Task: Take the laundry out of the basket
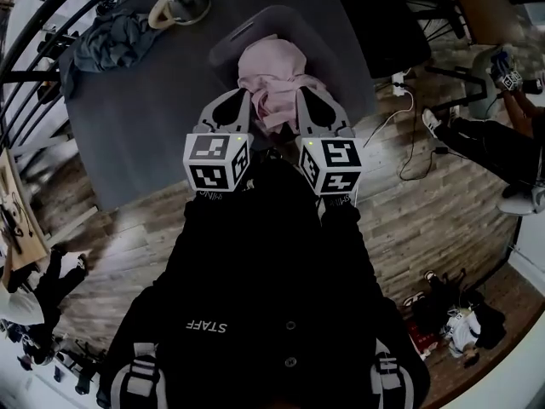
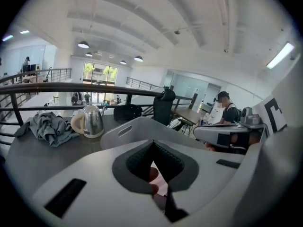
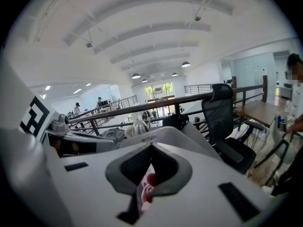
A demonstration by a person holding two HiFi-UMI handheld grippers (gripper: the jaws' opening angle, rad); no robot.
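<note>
A grey laundry basket (image 1: 228, 48) stands on the dark table (image 1: 140, 122), with a bunched pink garment (image 1: 272, 71) in it. My left gripper (image 1: 241, 96) sits at the garment's left side and my right gripper (image 1: 307, 93) at its right, both over the basket's near rim. In the left gripper view the left gripper (image 2: 152, 142) has its jaws together, with pink cloth (image 2: 161, 186) showing through the hollow behind the tips and the basket (image 2: 127, 129) just ahead. The right gripper (image 3: 150, 146) looks the same, with pink cloth (image 3: 145, 194) below it. I see no cloth pinched at either tip.
A steel kettle (image 1: 180, 0) and a crumpled grey-blue cloth (image 1: 111, 41) lie at the table's far left. A black office chair (image 1: 387, 15) stands to the right of the table and a railing (image 1: 34, 66) runs along its left. A person (image 1: 498, 143) sits at the right.
</note>
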